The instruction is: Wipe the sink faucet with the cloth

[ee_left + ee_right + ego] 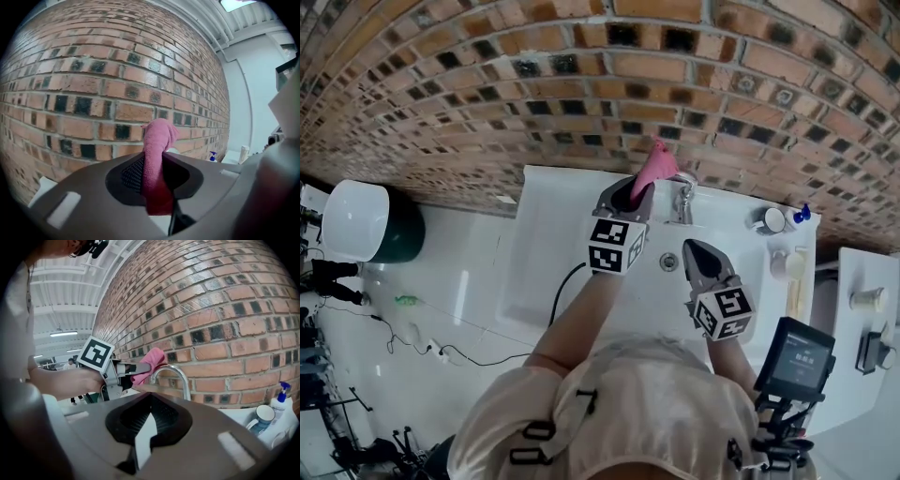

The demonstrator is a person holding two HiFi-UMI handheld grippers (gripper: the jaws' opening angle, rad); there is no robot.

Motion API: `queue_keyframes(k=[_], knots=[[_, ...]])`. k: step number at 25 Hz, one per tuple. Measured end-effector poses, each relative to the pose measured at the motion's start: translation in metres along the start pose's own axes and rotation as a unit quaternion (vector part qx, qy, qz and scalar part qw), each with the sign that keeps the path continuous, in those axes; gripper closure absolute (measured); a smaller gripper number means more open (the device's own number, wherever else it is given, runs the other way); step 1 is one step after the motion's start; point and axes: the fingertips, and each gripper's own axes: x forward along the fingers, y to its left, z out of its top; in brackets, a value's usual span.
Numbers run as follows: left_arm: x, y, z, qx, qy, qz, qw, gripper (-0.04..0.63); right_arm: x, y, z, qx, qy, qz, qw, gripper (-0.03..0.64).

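Person [619,412]: cream-shirted shoulders fill the 6 o'clock edge of the head view; both forearms reach toward 12 o'clock over the sink.
Left gripper [633,194]: fingers clamped on the pink cloth [654,163] — the fabric fills the gap between the pads and bunches up past the tips.
Cloth position: held up in the air, at about 10 o'clock of the faucet [682,199] in the head view. In the right gripper view it sits at the left end of the curved spout, touching it or just beside it; contact cannot be told.
Right gripper [699,255]: fingers narrowly parted with nothing between them — only white basin shows through the slit. It hangs at about 5 o'clock of the faucet.
Sink [553,234]: white, its back edge against the brick wall [581,84].
Drain [669,262]: just beside the right fingers, at their 9 o'clock.
Cup [773,219]: on the sink's back rim, at 3 o'clock of the faucet.
Pump bottle [803,213]: blue-topped, just beside the cup at its 3 o'clock.
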Motion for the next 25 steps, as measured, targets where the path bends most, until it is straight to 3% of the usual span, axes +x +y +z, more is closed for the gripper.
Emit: queue_keyframes(k=[4,12,19,22,25], knots=[[-0.001,0.026,-0.014,0.006,0.014,0.028,0.9995,0.509,0.001,0.001,-0.001,-0.005,0.003,-0.001,1.0,0.624],[0.01,0.025,-0.011,0.017,0.01,0.036,0.9992,0.509,-0.007,-0.023,0.0,0.001,0.0,-0.028,1.0,0.624],[0.022,-0.023,0.01,0.057,-0.008,-0.015,0.9982,0.508,-0.017,-0.03,-0.005,0.01,-0.002,-0.034,0.999,0.624],[0.031,-0.05,0.007,0.093,-0.004,-0.038,0.9949,0.508,-0.024,-0.037,-0.006,0.015,-0.004,-0.042,0.999,0.624],[0.043,-0.069,-0.008,0.105,0.011,-0.056,0.9928,0.508,-0.035,-0.052,-0.012,0.024,-0.002,-0.056,0.998,0.624]])
